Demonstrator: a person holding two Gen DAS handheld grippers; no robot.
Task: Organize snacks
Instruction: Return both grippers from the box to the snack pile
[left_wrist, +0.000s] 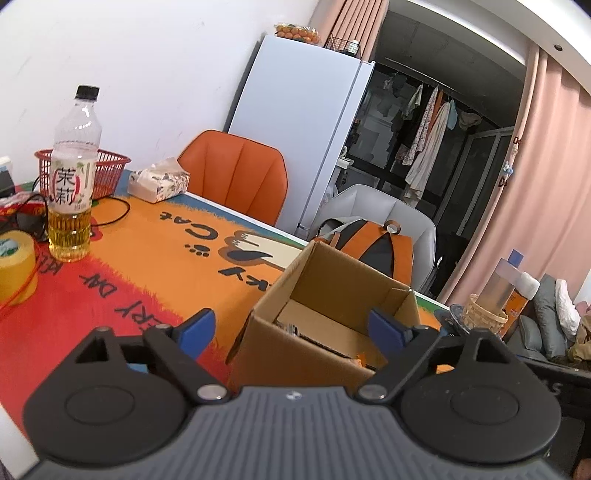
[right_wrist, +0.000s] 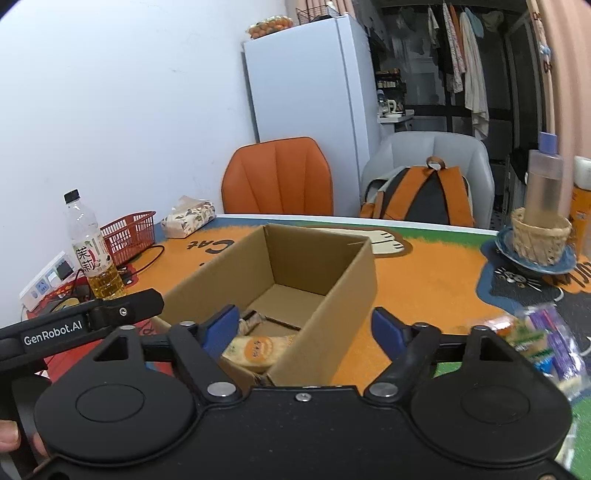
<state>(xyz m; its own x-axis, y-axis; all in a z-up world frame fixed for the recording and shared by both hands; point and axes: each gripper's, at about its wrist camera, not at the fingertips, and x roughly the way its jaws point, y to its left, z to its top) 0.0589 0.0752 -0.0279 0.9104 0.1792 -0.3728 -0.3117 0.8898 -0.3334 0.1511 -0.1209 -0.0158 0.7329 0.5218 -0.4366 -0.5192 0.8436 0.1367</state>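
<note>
An open cardboard box (right_wrist: 325, 258) stands on the orange cat-print tablecloth; it also shows in the left wrist view (left_wrist: 325, 295). Inside it lies a yellow snack packet (right_wrist: 255, 350) and another wrapped snack (right_wrist: 251, 321); a snack edge shows in the left wrist view (left_wrist: 288, 328). My right gripper (right_wrist: 306, 326) is open and empty, just above the box's near end. My left gripper (left_wrist: 291, 325) is open and empty, over the box's near left corner. A pile of snack packets (right_wrist: 543, 343), green and purple, lies on the table right of the box.
A tea bottle (left_wrist: 72, 177), red basket (left_wrist: 107, 170), tissue pack (left_wrist: 159, 181) and yellow tape roll (left_wrist: 14, 266) stand at the table's left. A wicker holder with a bottle (right_wrist: 541, 236) stands at the right. Orange chair (right_wrist: 277, 177) and grey chair with backpack (right_wrist: 421, 192) are behind.
</note>
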